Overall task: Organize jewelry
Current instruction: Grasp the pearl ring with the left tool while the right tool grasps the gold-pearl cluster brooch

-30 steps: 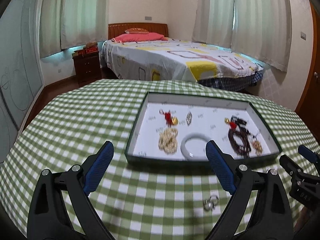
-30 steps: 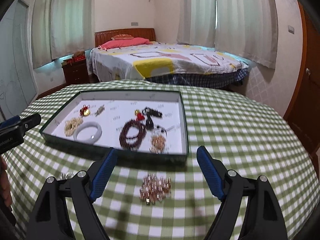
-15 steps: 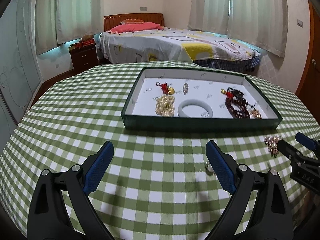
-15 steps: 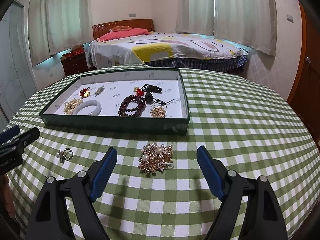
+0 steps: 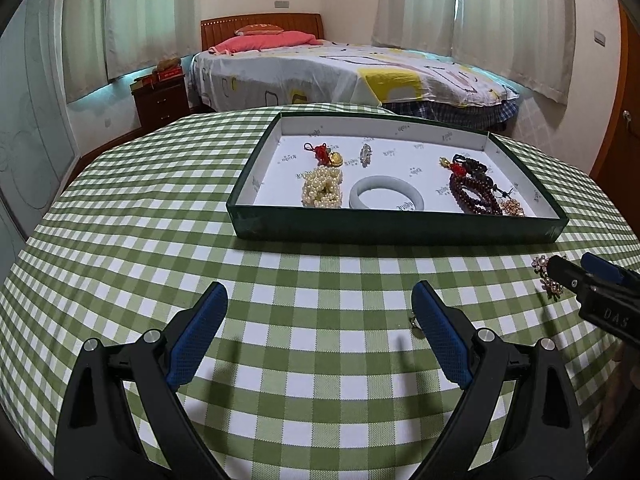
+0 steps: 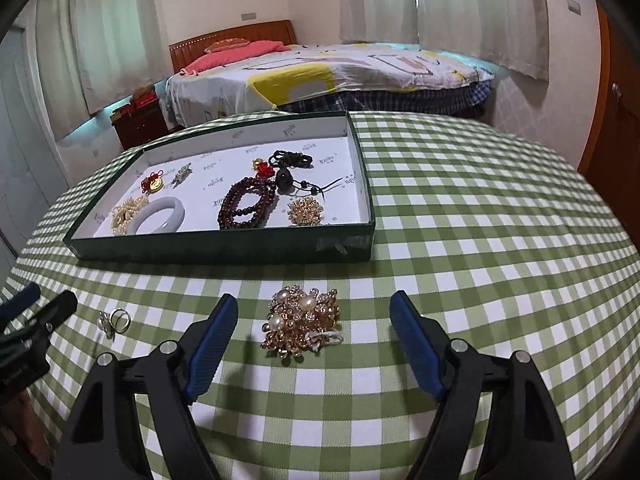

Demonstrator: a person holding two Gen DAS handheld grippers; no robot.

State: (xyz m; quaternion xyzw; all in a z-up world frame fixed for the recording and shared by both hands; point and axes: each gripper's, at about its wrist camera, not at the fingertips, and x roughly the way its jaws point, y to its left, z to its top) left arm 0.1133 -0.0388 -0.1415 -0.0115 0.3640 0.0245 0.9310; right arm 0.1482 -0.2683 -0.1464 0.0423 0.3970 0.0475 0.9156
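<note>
At the left of the tabletop, the left gripper is held wide and empty over bare green check cloth. A small ring lies on the cloth near the tip of its right finger, almost hidden behind that finger in the left wrist view but seen plainly from the right wrist — outside the jaws, not between them.

Further along, the green tray is seen with pearls, a pale bangle, a dark bead bracelet and a gold brooch already laid on its white floor.

In front of the tray's near wall, a gold and pearl cluster rests on the cloth. The right gripper is set around it with the jaws closing; the cluster lies between the blue pads, nearer the left one, and neither pad is touching yet.

The grasp is judged best made by centring the cluster first, then keeping the fingertips low against the cloth so that the loose beads are gathered rather than pushed. A slow squeeze is advised — the piece looks lumpy and could roll or snag. The lift should clear the tray wall before release in the free patch.
</note>
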